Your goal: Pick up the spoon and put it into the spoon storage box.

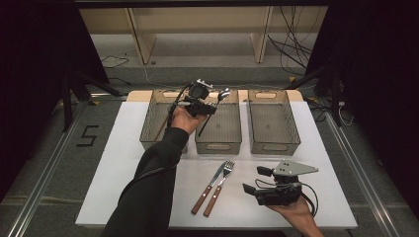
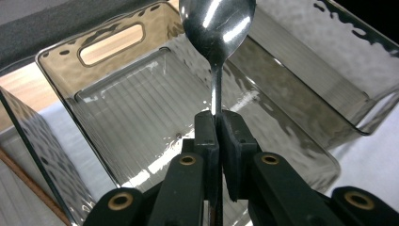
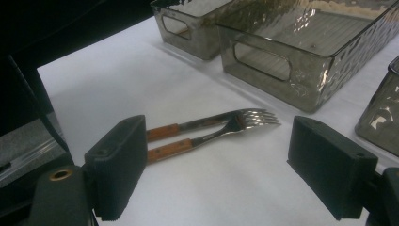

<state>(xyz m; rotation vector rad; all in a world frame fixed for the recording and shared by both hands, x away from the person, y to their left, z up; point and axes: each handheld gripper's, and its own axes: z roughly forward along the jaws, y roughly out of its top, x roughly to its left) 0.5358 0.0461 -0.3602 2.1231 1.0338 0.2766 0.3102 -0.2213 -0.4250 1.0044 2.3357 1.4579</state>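
Note:
My left gripper [image 1: 211, 108] hangs above the middle bin [image 1: 218, 144], shut on the thin neck of a metal spoon [image 1: 224, 93]. In the left gripper view the jaws [image 2: 219, 127] pinch the spoon [image 2: 217, 28] with its shiny bowl standing above them and the bin's ribbed floor [image 2: 141, 108] beneath. Near the table's front right, my right gripper [image 1: 256, 180] is held open with nothing in it. Its view shows the open jaws [image 3: 226, 165] framing a fork [image 3: 259, 117] and a knife [image 3: 202, 123] with wooden handles, lying side by side on the white table.
Three smoky clear bins stand in a row at the back: left bin [image 1: 148, 136], middle, right bin [image 1: 273, 144]. A thin brown stick [image 1: 160, 127] lies in the left bin. The fork [image 1: 221, 181] and knife [image 1: 209, 185] lie at front centre.

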